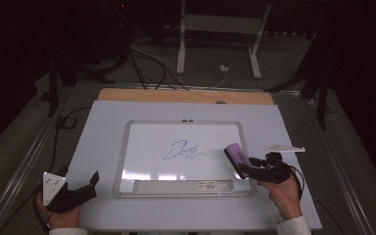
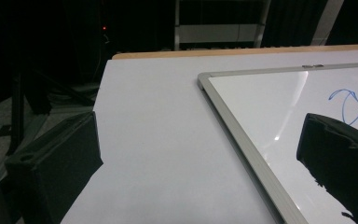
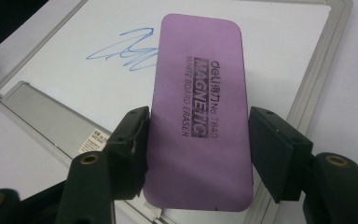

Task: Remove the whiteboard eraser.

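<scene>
A whiteboard [image 1: 122,147] with a grey frame lies on the white table cover, a blue scribble [image 1: 183,151] near its middle. My right gripper [image 1: 247,166] is shut on a purple magnetic eraser [image 1: 236,155], held over the board's lower right corner, right of the scribble. In the right gripper view both pads press the long sides of the eraser [image 3: 198,107], and the scribble [image 3: 121,49] lies beyond it to the left. At the table's lower left, off the board, my left gripper [image 1: 90,183] stands open and holds nothing; in its own view the board's corner [image 2: 242,135] shows between its jaws.
A white marker-like object [image 1: 285,148] lies on the cover just right of the board. A grey tray [image 1: 183,186] runs along the board's near edge. The wooden table edge [image 1: 186,95] shows at the far side. Cables and desk legs [image 1: 181,44] stand on the floor beyond.
</scene>
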A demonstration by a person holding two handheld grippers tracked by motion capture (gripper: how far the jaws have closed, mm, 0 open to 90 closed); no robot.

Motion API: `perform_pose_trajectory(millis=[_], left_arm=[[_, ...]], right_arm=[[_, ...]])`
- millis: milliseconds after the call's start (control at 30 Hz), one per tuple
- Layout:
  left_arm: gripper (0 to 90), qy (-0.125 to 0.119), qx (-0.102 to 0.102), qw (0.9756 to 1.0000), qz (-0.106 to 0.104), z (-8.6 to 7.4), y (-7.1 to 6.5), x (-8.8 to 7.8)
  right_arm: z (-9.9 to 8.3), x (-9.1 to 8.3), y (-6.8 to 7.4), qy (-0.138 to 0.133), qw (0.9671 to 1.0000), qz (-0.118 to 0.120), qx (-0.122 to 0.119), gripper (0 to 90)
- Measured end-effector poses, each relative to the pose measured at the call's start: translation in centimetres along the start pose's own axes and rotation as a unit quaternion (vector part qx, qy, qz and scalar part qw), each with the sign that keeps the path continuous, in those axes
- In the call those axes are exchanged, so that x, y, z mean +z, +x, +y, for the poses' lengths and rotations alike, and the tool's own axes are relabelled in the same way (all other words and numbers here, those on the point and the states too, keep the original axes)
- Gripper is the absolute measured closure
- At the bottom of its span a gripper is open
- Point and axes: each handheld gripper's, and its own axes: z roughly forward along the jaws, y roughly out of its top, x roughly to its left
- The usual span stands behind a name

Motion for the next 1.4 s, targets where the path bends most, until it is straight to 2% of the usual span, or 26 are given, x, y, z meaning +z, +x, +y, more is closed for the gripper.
perform_pose_trajectory(millis=[767,1400], left_arm=[[0.4,0.001,-0.001,1.0000,0.002,0.0,0.0,-0.1],[0.4,0.005,-0.001,1.0000,0.003,-0.2,0.2,0.0]], right_arm=[[2.5,0.6,1.0,-0.015,0.9992,-0.013,-0.035,40.6],[3.9,2.7,1.4,-0.017,0.9992,-0.004,-0.036,40.6]])
